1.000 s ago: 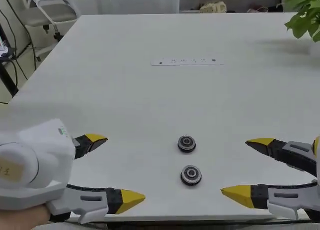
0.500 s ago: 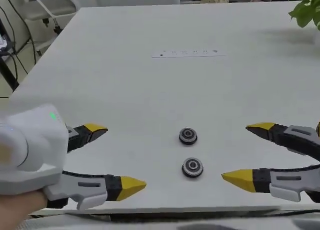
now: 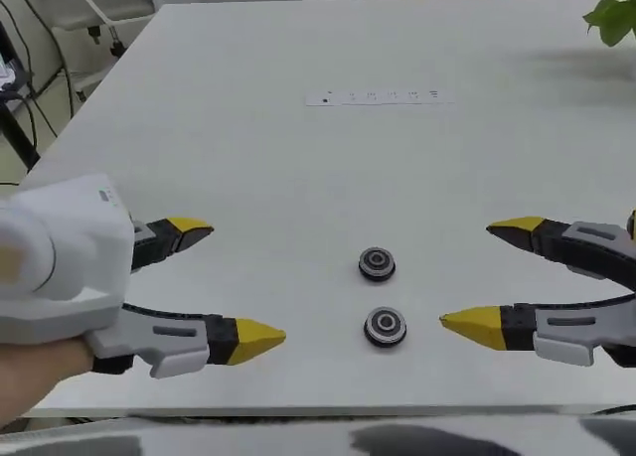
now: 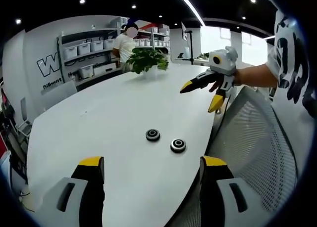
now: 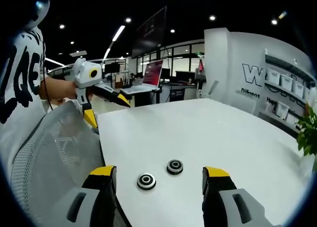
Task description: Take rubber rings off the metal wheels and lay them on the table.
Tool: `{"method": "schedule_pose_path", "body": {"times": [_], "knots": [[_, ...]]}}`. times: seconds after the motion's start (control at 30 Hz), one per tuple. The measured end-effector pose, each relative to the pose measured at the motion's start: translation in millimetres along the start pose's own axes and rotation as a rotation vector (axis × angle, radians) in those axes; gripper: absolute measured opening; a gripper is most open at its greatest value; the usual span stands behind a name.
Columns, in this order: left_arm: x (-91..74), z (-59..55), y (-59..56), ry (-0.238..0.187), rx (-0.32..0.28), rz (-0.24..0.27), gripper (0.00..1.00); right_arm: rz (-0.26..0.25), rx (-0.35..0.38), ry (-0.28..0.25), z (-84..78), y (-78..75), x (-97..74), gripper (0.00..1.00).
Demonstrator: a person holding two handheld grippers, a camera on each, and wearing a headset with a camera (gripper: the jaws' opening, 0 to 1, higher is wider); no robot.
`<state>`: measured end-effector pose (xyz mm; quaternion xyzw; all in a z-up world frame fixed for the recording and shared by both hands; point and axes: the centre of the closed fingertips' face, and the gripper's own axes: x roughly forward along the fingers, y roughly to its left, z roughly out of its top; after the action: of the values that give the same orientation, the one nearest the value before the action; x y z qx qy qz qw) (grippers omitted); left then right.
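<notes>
Two small metal wheels with black rubber rings lie flat on the white table, one farther (image 3: pixel 376 263) and one nearer (image 3: pixel 385 326) to the front edge. They also appear in the left gripper view as wheel (image 4: pixel 152 134) and wheel (image 4: pixel 178 145), and in the right gripper view as wheel (image 5: pixel 174 166) and wheel (image 5: pixel 146 180). My left gripper (image 3: pixel 231 283) hovers open to the left of them. On their right my right gripper (image 3: pixel 465 275) stands open too. Both sets of yellow-tipped jaws point inward at the wheels and hold nothing.
The white table (image 3: pixel 298 158) stretches far back, with a flat strip of small sockets (image 3: pixel 378 98) set in its middle. A green plant (image 3: pixel 616 14) stands at the far right corner. A grey mesh chair (image 4: pixel 252 138) sits by the front edge.
The head camera has tilted down a little, so the table has slid up in the picture. Both grippers and the wheels keep about the same places.
</notes>
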<state>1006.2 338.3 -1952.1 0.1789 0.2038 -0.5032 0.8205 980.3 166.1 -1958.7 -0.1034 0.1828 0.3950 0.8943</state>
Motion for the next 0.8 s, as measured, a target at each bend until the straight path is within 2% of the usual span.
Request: {"method": "schedule_pose_path", "body": {"times": [0.17,0.4,0.8], "knots": [[4.9,-0.4,5.0,0.009,0.004,-0.002,0.77,0.002,-0.009,0.007,-0.8,-5.4,4.1,0.68],[13.6,2.0,4.1,0.016,0.011,-0.024,0.77,0.015,-0.017,0.021,-4.0,-8.9,9.2,0.67],[27.4,9.5,2.3,0.016,0.019,-0.058,0.79,0.032,0.009,0.009,-5.8,-11.4,14.3,0.62]]}}
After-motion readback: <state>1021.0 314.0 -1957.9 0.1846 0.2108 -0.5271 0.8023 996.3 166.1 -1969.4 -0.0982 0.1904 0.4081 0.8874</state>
